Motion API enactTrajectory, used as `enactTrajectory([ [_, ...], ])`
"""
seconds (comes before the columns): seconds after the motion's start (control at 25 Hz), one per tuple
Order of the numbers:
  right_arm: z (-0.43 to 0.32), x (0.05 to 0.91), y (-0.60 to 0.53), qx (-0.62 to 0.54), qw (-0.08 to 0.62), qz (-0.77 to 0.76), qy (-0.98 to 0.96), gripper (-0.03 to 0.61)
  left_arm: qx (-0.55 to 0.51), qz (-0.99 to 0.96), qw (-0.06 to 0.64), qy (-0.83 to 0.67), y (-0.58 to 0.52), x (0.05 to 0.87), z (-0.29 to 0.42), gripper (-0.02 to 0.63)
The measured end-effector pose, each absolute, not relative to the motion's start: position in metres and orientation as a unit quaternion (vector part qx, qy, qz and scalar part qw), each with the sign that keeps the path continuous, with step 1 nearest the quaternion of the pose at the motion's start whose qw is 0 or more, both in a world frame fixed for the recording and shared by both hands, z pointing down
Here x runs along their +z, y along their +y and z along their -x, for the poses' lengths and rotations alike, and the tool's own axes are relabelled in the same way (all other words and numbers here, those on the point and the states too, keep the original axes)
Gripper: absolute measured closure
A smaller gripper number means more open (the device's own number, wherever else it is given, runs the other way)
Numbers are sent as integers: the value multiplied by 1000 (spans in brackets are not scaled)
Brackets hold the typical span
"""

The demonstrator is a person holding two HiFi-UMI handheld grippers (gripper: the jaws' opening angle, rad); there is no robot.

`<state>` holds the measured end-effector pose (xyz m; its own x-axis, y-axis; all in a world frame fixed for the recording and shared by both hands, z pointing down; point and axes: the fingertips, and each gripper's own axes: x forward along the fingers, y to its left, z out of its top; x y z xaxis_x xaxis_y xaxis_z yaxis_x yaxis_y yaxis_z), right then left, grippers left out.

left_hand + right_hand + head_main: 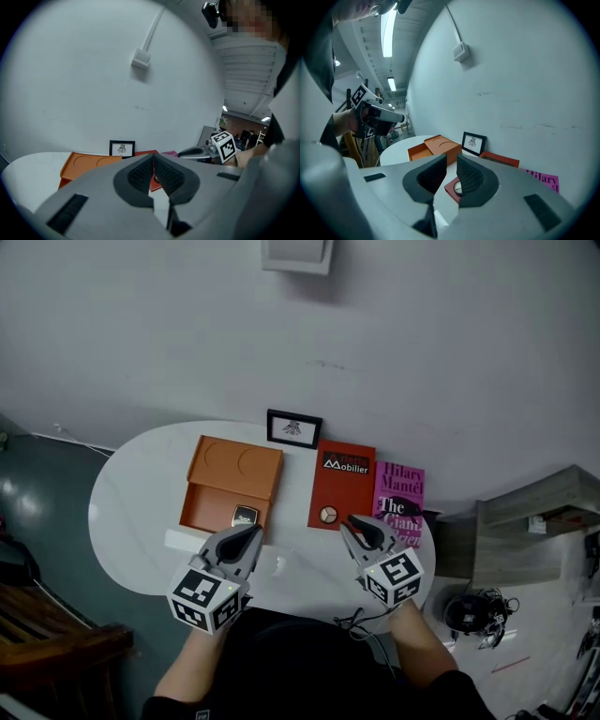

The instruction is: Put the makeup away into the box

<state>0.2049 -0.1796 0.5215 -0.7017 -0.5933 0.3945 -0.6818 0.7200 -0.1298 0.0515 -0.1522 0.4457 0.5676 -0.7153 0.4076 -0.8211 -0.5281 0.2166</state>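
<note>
An orange box (234, 470) lies on the white oval table (131, 512), its drawer pulled out toward me. A silvery square compact (246, 516) rests in the drawer. A small round compact (328, 515) sits on the near end of a red book (342, 479). My left gripper (253, 532) hovers just in front of the drawer, jaws shut and holding nothing. My right gripper (354, 521) hangs just right of the round compact, also shut and holding nothing. In the right gripper view, the round compact (459, 187) shows just past the closed jaws.
A small framed picture (293, 427) leans on the wall behind the box. A pink book (401, 502) lies right of the red one. A white strip (183, 540) lies by the table's near edge. A grey shelf (534, 521) stands to the right.
</note>
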Motion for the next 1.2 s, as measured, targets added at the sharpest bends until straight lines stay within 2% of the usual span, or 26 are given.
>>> enactTrajectory([
  [0.08, -206, 532, -177, 146, 169, -345, -912, 521, 140, -864, 198, -442, -150, 446, -57, 600],
  [0.16, -203, 545, -177, 163, 174, -340, -910, 432, 145, -864, 198, -440, -150, 447, -58, 600],
  [0.28, -193, 564, -180, 172, 190, -329, -909, 394, 149, -863, 207, -436, -152, 452, -59, 600],
  [0.68, -186, 624, -194, 190, 260, -343, -883, 348, 157, -861, 229, -426, -148, 469, -47, 600],
  [1.2, -176, 658, -215, 165, 328, -378, -850, 348, 159, -853, 232, -439, -143, 468, -25, 600],
])
